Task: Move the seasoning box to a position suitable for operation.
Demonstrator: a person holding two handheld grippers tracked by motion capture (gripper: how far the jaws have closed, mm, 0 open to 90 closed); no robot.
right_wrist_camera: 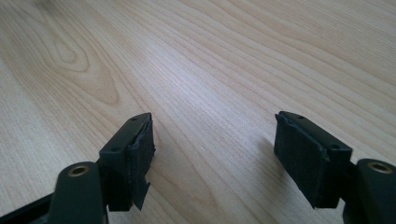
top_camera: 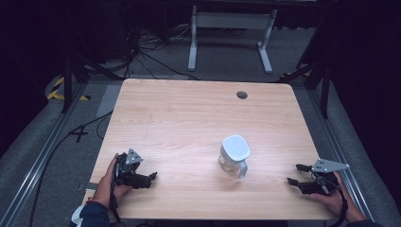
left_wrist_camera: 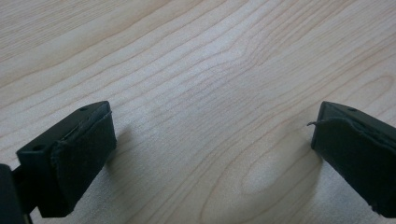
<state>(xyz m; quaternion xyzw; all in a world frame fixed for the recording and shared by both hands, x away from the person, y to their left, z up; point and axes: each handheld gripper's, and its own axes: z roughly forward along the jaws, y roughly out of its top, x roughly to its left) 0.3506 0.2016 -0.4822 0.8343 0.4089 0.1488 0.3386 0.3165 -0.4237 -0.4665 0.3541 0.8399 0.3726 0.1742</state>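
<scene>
Standing upright on the wooden table [top_camera: 189, 109], a clear pitcher [top_camera: 234, 155] with a white lid is sitting right of the middle, toward the near edge, its handle turning toward the person. It is resting apart from both grippers, roughly between them and somewhat closer to the right one.

At the near left corner of the table, the left gripper [top_camera: 152, 177] is lying low over the wood in the person's left hand [top_camera: 108, 182], its tips pointing right toward the pitcher. In the left gripper view its two black jaws are standing wide apart, the left gripper [left_wrist_camera: 212, 140] holding nothing, with bare wood grain showing between the pads.

At the near right edge, the right gripper [top_camera: 295, 174] is resting in the person's right hand [top_camera: 333, 196], its tips pointing left toward the pitcher. In the right gripper view the jaws are likewise gaping, the right gripper [right_wrist_camera: 212, 144] gripping nothing, with plain tabletop lying between them.

Beyond the far edge, a white desk frame [top_camera: 231, 28] is standing on the grey floor among loose cables [top_camera: 146, 56]. A small round hole [top_camera: 242, 95] is showing near the table's far side.
</scene>
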